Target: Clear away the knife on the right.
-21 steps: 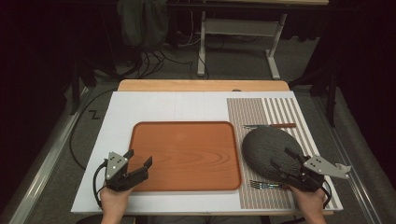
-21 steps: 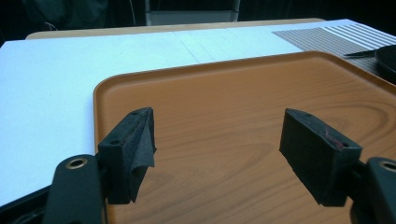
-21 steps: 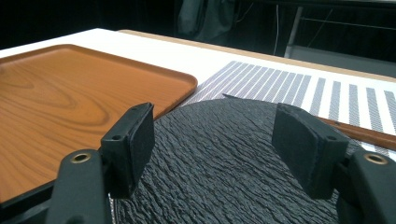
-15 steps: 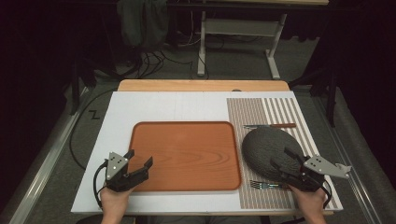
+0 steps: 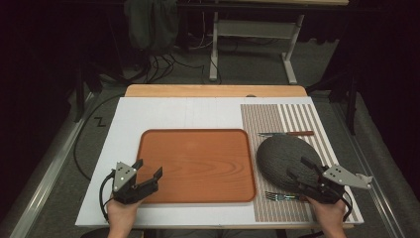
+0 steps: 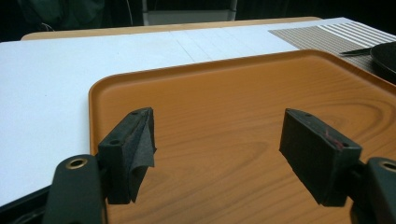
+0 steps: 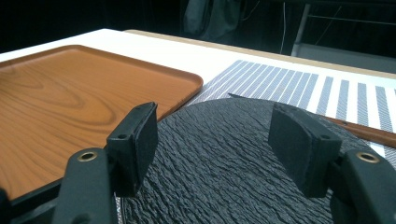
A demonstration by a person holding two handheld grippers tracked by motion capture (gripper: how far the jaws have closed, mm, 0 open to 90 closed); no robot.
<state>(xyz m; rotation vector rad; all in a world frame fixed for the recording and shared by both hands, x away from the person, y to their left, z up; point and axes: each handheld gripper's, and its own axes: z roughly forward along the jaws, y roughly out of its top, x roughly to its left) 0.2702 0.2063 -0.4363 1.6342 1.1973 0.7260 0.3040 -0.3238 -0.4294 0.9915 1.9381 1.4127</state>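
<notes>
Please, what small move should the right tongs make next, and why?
Probably ease the right tongs down and close them on the dark plate's near rim. The jaws stand open over the plate, holding nothing, and the wooden tray beside it lies bare.

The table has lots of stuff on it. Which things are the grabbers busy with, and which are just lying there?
In use:
- right gripper, open, over the dark plate
- left gripper, open, over the near left corner of the wooden tray

Just lying there:
- fork, in front of the plate
- knife, behind the plate
- striped placemat
</notes>
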